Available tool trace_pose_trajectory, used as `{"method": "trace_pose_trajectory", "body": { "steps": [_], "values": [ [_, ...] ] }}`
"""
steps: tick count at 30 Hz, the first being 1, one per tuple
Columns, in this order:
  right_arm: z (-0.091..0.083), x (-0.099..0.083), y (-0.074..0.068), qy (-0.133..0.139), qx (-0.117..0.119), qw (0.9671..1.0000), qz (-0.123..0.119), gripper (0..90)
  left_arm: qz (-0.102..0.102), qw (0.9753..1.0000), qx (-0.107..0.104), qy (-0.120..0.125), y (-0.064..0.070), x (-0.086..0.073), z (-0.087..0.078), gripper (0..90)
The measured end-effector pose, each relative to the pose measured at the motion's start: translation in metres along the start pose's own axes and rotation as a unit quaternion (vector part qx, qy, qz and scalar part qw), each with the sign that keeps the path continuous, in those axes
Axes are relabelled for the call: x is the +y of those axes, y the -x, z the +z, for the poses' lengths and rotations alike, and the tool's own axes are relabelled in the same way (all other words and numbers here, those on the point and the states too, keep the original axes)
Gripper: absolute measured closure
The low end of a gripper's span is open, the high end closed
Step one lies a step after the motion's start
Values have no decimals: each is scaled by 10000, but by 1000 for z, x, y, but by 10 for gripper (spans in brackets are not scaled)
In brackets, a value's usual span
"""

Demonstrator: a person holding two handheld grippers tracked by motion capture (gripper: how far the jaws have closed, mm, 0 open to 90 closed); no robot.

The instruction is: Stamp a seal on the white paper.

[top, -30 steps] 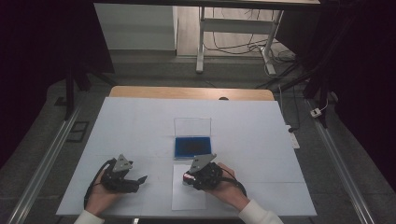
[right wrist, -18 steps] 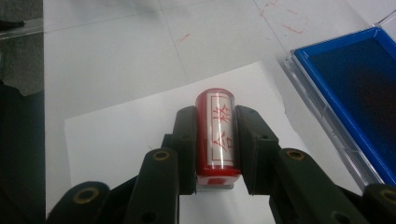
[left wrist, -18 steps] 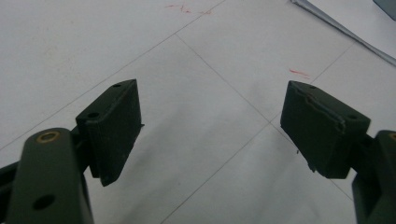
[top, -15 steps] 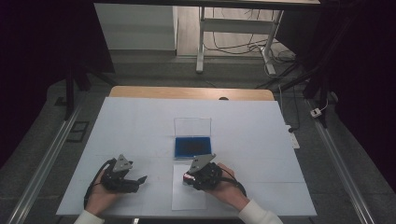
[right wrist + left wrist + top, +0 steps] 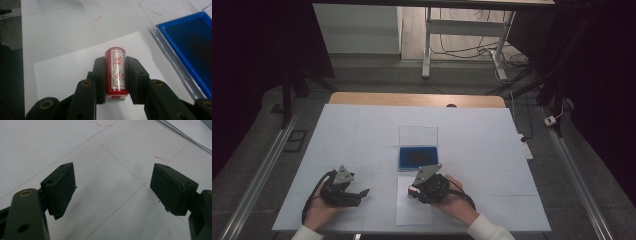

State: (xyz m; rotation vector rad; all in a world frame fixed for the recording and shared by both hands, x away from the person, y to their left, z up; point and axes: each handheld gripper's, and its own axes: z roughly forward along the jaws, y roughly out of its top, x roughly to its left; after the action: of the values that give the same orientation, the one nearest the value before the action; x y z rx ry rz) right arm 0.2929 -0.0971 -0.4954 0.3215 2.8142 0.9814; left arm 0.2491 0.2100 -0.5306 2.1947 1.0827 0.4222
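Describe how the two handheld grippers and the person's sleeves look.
Both claws are black. The left claw has two blocky pads on linkage arms with brass-coloured pivot pins; one pad's edge looks chipped. The right claw has the same jointed black links. In the high view each carries a grey three-cornered plate on top and trails a black cable. White sleeve cuffs show at the wrists.

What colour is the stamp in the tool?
Red stamp, with red characters on a clear strip; the right gripper view shows it best.
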Motion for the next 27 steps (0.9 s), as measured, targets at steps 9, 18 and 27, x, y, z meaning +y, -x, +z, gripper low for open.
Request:
{"method": "trace_pose_trajectory", "body": {
  "steps": [9, 18, 27],
  "values": [
    [2, 1, 0, -128, 5, 9999, 19, 701, 13, 10000, -3, -8, 1, 0, -1, 207],
    [4, -1, -1, -73, -34, 9999, 63, 703, 3, 10000, -5, 9, 1, 0, -2, 207],
    [4, 0, -2, -144, -48, 9999, 38, 703, -23, 10000, 10, 48, 2, 1, -2, 207]
  ]
}}
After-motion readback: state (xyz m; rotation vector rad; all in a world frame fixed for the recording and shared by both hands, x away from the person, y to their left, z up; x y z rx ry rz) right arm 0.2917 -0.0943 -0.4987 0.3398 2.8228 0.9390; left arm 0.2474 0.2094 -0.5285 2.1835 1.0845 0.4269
